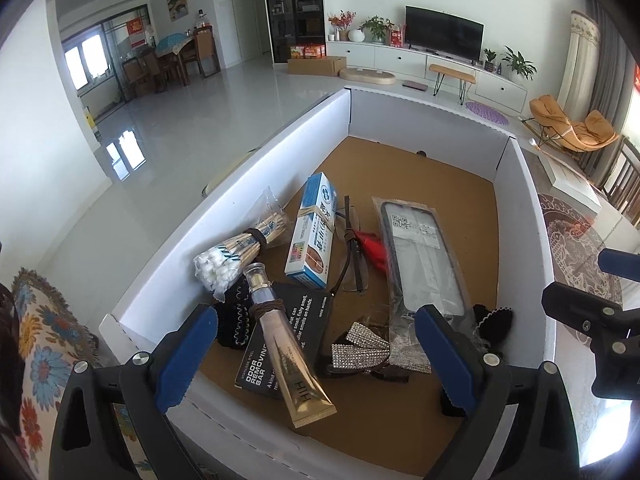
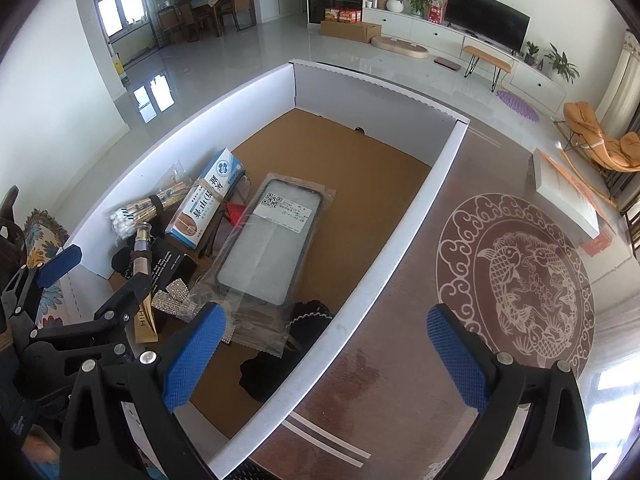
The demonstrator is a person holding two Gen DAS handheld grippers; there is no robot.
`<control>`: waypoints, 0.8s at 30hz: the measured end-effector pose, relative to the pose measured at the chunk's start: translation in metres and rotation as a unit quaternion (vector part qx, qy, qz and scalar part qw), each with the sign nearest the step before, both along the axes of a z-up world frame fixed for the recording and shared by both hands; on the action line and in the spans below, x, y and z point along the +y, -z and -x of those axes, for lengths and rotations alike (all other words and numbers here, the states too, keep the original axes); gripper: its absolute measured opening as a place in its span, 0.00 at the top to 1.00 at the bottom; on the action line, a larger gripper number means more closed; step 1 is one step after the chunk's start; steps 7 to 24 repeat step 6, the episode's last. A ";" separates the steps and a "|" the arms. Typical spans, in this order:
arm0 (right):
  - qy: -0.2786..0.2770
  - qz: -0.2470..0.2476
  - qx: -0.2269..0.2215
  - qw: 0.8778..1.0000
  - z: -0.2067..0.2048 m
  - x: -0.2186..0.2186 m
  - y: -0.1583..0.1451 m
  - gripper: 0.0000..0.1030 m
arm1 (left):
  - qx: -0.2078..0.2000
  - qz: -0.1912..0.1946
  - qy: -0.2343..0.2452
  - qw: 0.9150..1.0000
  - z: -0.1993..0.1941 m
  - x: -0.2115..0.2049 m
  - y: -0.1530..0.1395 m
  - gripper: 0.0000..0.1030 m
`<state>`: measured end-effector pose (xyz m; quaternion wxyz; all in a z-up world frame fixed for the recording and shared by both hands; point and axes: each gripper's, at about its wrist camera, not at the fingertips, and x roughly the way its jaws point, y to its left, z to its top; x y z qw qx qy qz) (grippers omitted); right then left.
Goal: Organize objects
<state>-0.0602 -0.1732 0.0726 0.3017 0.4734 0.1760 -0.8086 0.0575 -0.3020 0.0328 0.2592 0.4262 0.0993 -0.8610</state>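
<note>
Gold and slick, the light tube (image 1: 294, 356) in the box's (image 1: 248, 184) near corner looks squashy, best pinched mid-body; left gripper (image 1: 316, 356) and right gripper (image 2: 326, 352) gape, empty.

White cardboard box (image 1: 256, 184) with matt brown floor, glossy gold tube (image 1: 286, 356), clear-plastic-bagged phone case (image 1: 424, 256)

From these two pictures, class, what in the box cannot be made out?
- Odor removing bar pack, left wrist view: its print is partly covered by the gold tube.
- Glasses, left wrist view: half hidden under the blue carton.
- Black fabric, right wrist view: too dark to identify, partly under the bagged phone case.
</note>
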 end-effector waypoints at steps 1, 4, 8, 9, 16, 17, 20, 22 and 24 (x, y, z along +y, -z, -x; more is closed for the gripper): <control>0.000 0.001 -0.001 1.000 0.000 0.000 0.001 0.02 | 0.001 0.001 0.001 1.000 0.000 0.000 -0.001 0.02; -0.001 0.002 -0.004 1.000 -0.001 -0.002 0.002 0.02 | 0.026 0.004 0.006 1.000 -0.006 0.002 -0.006 0.02; -0.004 0.000 -0.004 1.000 -0.002 -0.006 0.003 0.02 | 0.041 0.016 0.007 0.999 -0.009 0.004 -0.012 0.02; -0.004 0.000 -0.004 1.000 -0.002 -0.006 0.003 0.02 | 0.041 0.016 0.007 0.999 -0.009 0.004 -0.012 0.02; -0.004 0.000 -0.004 1.000 -0.002 -0.006 0.003 0.02 | 0.041 0.016 0.007 0.999 -0.009 0.004 -0.012 0.02; -0.004 0.000 -0.004 1.000 -0.002 -0.006 0.003 0.02 | 0.041 0.016 0.007 0.999 -0.009 0.004 -0.012 0.02; -0.004 0.000 -0.004 1.000 -0.002 -0.006 0.003 0.02 | 0.041 0.016 0.007 0.999 -0.009 0.004 -0.012 0.02; -0.004 0.000 -0.004 1.000 -0.002 -0.006 0.003 0.02 | 0.041 0.016 0.007 0.999 -0.009 0.004 -0.012 0.02; -0.004 0.000 -0.004 1.000 -0.002 -0.006 0.003 0.02 | 0.041 0.016 0.007 0.999 -0.009 0.004 -0.012 0.02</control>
